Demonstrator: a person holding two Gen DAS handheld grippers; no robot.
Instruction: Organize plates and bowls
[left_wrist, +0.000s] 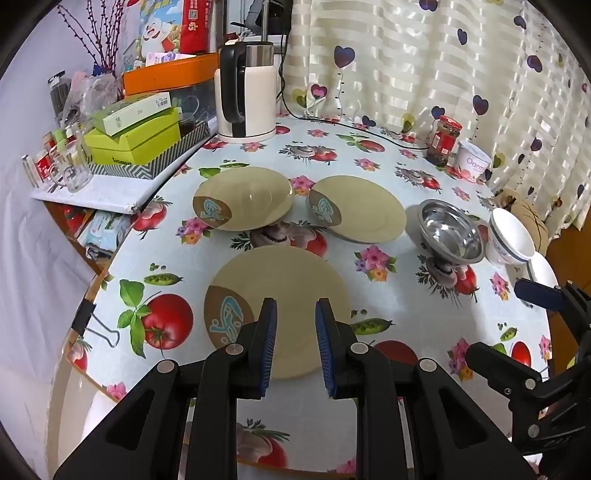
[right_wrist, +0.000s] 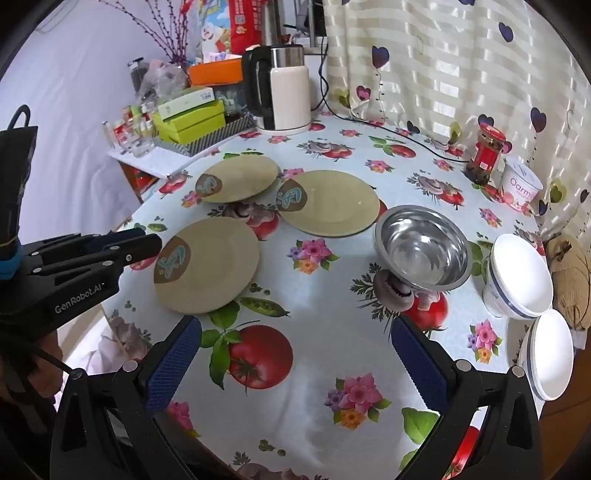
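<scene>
L→R, risks as I read them:

L gripper (left_wrist: 295, 347): jaws parted w/ a narrow gap, nothing between the pads. It hovers over the near plate (left_wrist: 280, 310), pointed down at it. The gap looks tight for a rim. If it comes in too flat, the pads prob ride over the edge and shove the plate toward the table edge instead of biting.

Far-left plate (left_wrist: 243, 197) and mid plate (left_wrist: 356, 208) sit just beside each other, rims near but apart as far as I can tell. All 3 plates are separate, none stacked yet. Glazed surface + oilcloth = slippery, so a stacked plate set down off-centre could slide.

R gripper (right_wrist: 295, 365): jaws wide, empty, over bare tablecloth (right_wrist: 314, 332). It's in front of the steel bowl (right_wrist: 423, 249), not touching.

Steel bowl: thin wall, light, so a one-sided pinch likely tips or spins it.

White bowl (right_wrist: 519, 275) and second white bowl (right_wrist: 550, 354) at far right. The second one looks close to the table edge. A sideways bump from the R finger could knock it off.

Jar (right_wrist: 485, 153) and tub (right_wrist: 522, 182) are behind, well apart. Low risk.
</scene>
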